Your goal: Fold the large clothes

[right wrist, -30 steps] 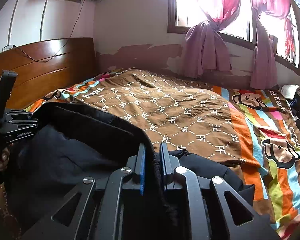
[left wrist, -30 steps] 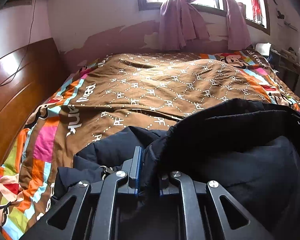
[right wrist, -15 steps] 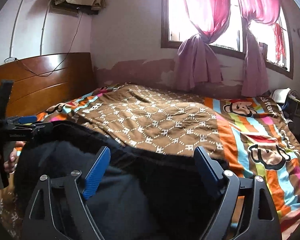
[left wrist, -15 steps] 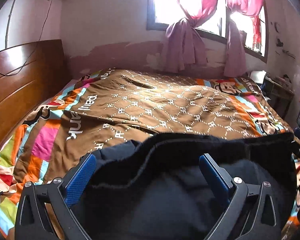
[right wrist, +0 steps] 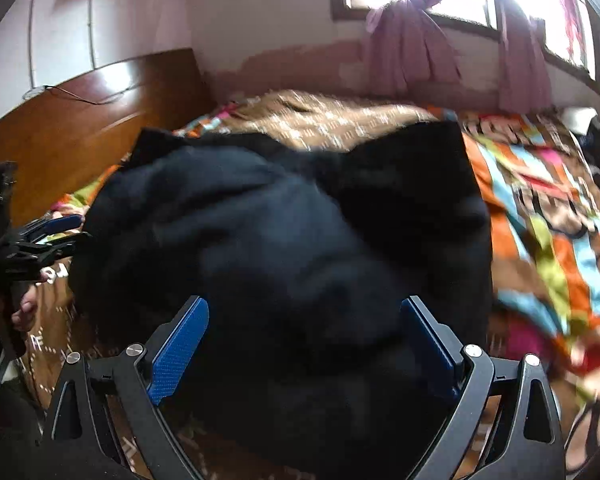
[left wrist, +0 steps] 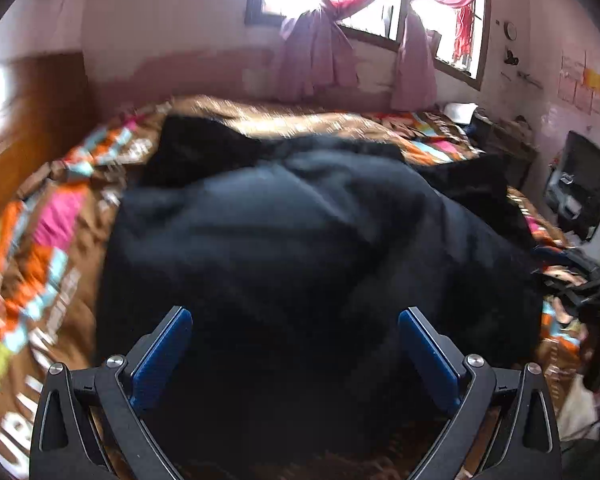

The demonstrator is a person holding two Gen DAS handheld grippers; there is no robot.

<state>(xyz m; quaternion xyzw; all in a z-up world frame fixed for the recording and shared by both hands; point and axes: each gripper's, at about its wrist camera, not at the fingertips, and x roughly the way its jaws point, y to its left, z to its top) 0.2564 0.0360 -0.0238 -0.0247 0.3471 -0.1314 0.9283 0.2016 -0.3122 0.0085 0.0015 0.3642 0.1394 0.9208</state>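
A large dark navy jacket [left wrist: 300, 220] lies in a heap on the bed, its near edge folded over itself. My left gripper [left wrist: 294, 314] hangs open above the jacket's near part, and its blue pads [left wrist: 164, 356] touch nothing. In the right wrist view the same jacket [right wrist: 280, 240] fills the middle. My right gripper [right wrist: 303, 302] is over it with its jaws opening wide, and its pads [right wrist: 180, 356] are clear of the cloth. The left gripper [right wrist: 48, 236] also shows at the left edge of that view, held by a person's hand [right wrist: 24, 308].
The bed wears a brown and bright striped cartoon bedspread [right wrist: 539, 220]. A wooden headboard [right wrist: 80, 128] stands along the left side. Pink tied curtains [left wrist: 315, 60] hang at the window behind the bed. Dark clutter [left wrist: 579, 184] sits beside the bed on the right.
Both grippers were shut on the jacket's raised edge and have let go. The jacket has dropped flat on the bed, and both grippers have drawn back toward its near side.
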